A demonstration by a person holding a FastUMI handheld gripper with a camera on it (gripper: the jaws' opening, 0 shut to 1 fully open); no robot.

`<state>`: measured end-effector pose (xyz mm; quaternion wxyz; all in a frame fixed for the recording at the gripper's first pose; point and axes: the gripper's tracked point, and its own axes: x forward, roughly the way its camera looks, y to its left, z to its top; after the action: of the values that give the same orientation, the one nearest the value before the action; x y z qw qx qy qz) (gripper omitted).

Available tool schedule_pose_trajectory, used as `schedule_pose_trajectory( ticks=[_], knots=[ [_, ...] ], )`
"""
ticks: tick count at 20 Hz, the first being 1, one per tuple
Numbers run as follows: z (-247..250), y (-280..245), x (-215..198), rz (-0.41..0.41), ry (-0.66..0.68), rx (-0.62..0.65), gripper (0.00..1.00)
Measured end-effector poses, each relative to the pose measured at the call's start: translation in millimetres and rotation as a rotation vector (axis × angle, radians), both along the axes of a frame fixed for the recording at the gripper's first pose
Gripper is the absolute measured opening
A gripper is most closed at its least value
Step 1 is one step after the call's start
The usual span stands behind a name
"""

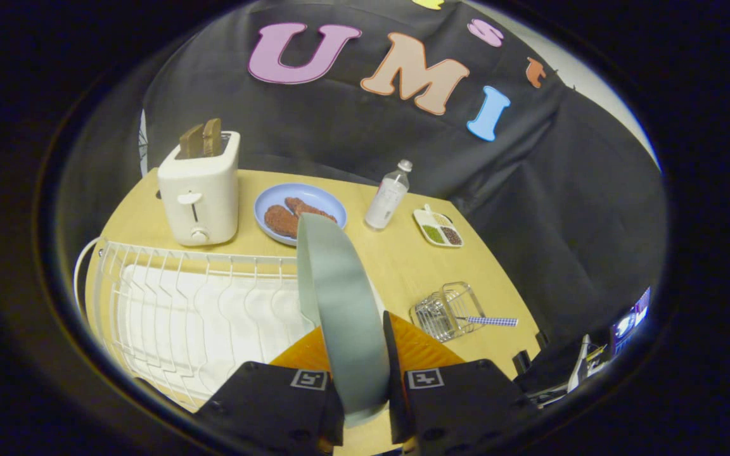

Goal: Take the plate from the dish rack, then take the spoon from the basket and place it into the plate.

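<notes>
A pale grey-green plate (338, 297) stands on edge between my fingers, lifted above the white wire dish rack (175, 304). My gripper (357, 345) is shut on the plate's rim, one finger on each face. To the right of the fingers a small wire basket (447, 310) sits on the wooden table (403, 253), and the spoon (490, 321), with a blue-checked handle, pokes out of it toward the right.
Beyond the rack stand a white toaster (200, 190) with two slices, a blue plate (300, 212) of browned food, a clear bottle (387, 196) and a small divided dish (438, 229). Dark gear (568, 370) lies off the table's right edge.
</notes>
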<state>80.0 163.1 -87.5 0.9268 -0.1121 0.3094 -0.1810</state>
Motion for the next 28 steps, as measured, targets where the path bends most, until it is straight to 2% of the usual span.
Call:
schedule_pose_trajectory(
  ticks=[10,13,17,20,25,28],
  knots=[
    [6.1,-15.2,-12.3,-0.019,0.056,0.002,0.31],
    [18.1,-16.5,-9.4,-0.044,0.008,0.024,0.31],
    [34.4,-8.8,-20.4,-0.013,-0.043,0.064,0.31],
    [64.4,-4.3,-30.0,0.017,-0.131,0.157,0.31],
    [108.6,-52.0,-75.0,0.019,-0.260,0.283,0.31],
    [116.0,-105.2,-109.5,-0.059,-0.298,0.327,0.31]
  ],
)
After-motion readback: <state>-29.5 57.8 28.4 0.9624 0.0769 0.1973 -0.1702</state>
